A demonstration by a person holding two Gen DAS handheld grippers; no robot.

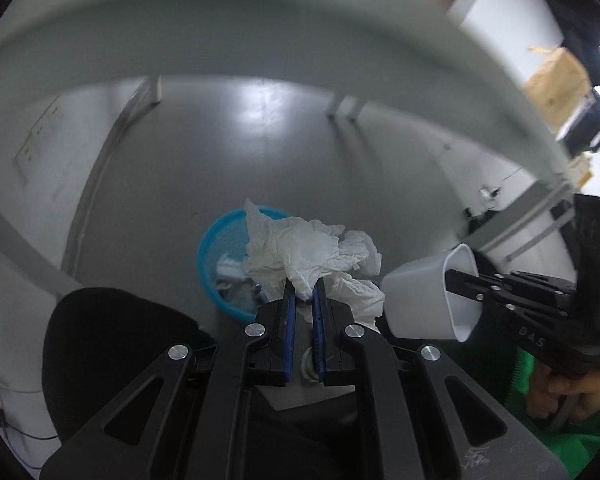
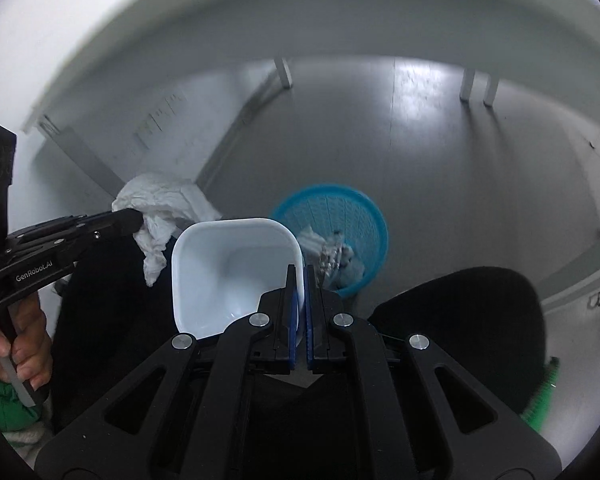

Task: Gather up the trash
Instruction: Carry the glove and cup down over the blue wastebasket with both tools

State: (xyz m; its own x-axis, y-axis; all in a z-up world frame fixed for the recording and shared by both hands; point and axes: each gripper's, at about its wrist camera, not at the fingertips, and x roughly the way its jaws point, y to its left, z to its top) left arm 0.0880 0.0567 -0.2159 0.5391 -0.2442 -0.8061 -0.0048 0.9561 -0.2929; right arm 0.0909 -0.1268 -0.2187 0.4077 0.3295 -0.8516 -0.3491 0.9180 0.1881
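The left gripper (image 1: 304,296) is clamped on a crumpled white tissue (image 1: 312,252), held above the blue basket (image 1: 212,248) on the floor at its 11 o'clock. The right gripper (image 2: 300,276) pinches the wall of a white plastic cup (image 2: 228,268), with the basket at its 1 o'clock.

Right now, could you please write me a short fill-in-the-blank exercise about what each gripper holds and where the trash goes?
1. The left gripper is shut on a crumpled white ____.
2. The right gripper pinches the wall of a white plastic ____.
3. The basket on the floor is ____ in colour.

Missing words: tissue; cup; blue.
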